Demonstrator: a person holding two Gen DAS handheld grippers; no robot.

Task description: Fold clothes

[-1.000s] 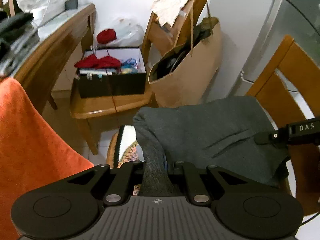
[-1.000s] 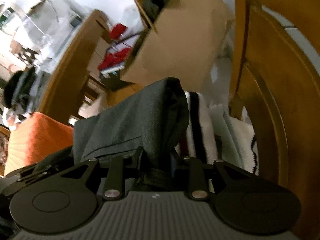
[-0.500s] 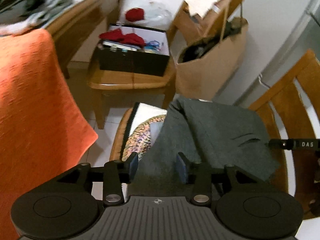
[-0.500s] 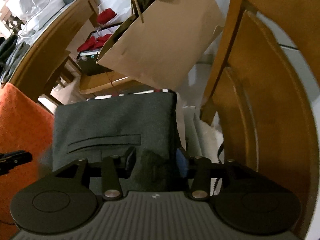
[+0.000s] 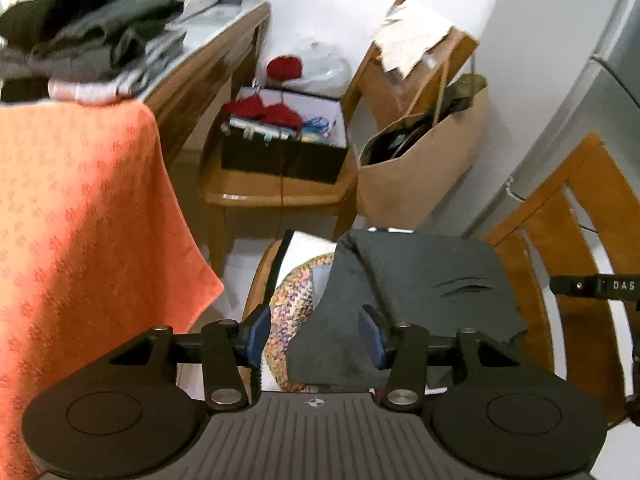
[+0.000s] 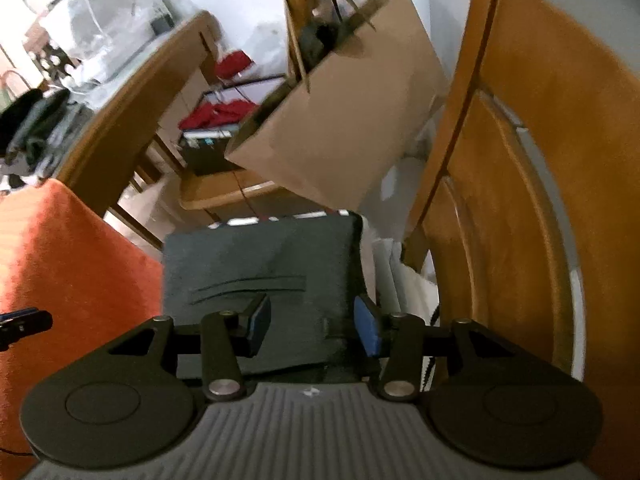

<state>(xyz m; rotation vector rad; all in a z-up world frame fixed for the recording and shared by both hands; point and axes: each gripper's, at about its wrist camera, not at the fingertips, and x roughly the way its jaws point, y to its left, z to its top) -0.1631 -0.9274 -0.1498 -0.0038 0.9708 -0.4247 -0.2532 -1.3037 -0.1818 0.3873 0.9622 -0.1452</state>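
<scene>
A folded dark grey garment (image 5: 420, 284) lies on top of other clothes on a wooden chair seat; it also shows in the right wrist view (image 6: 264, 264). My left gripper (image 5: 316, 338) is open just above its near left corner. My right gripper (image 6: 312, 326) is open over its near edge. Neither holds anything. Under the grey garment lie a multicoloured knit (image 5: 292, 312) and a white garment with dark stripes (image 6: 404, 288).
An orange cloth (image 5: 80, 220) covers the table to the left, with a pile of dark clothes (image 5: 88, 40) on it. The chair back (image 6: 520, 200) stands at right. Behind are a brown paper bag (image 5: 420, 172) and a black box (image 5: 284, 148) on another chair.
Both grippers opened and let go of the grey garment, which now lies flat on the chair pile. Both have drawn back and up a little.
</scene>
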